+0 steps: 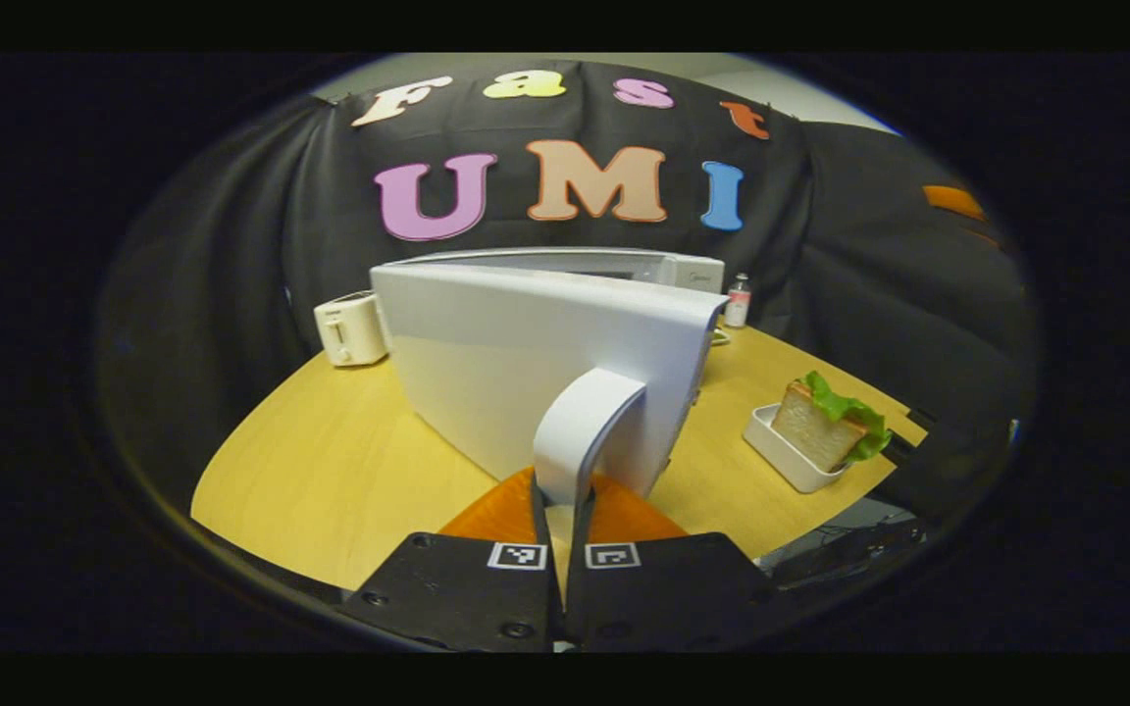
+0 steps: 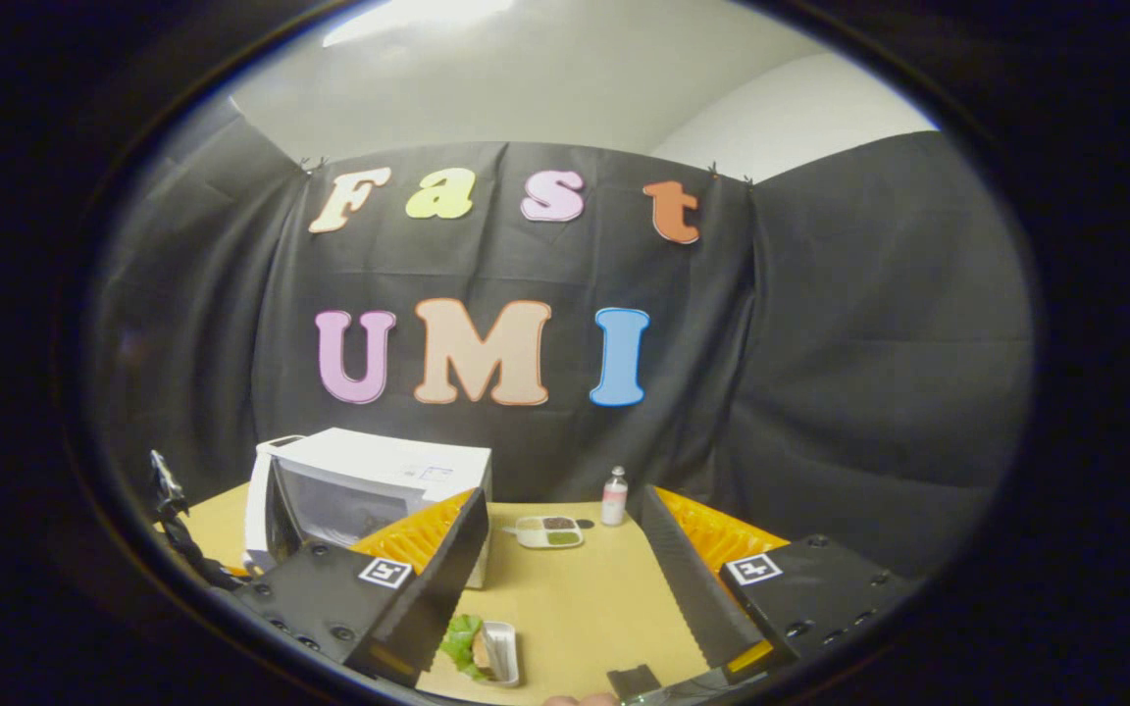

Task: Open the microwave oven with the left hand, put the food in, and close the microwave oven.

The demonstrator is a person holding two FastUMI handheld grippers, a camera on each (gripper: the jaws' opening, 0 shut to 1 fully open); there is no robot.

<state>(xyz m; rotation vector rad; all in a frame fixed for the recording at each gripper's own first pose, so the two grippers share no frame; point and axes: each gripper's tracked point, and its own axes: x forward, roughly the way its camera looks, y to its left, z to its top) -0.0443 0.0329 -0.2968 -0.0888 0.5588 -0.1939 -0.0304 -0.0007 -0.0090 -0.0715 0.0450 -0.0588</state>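
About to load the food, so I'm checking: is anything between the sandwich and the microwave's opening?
The open door is swung clear to one side of the microwave. In the right gripper view, only bare table lies between the sandwich and the cavity; nothing visible blocks it.

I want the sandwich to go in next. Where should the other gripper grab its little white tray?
Probably by the white tray's long rim, coming down from above with the open right gripper. The sandwich stands tall and leans out at one end, so pinching the low wall is safer than squeezing the bread.
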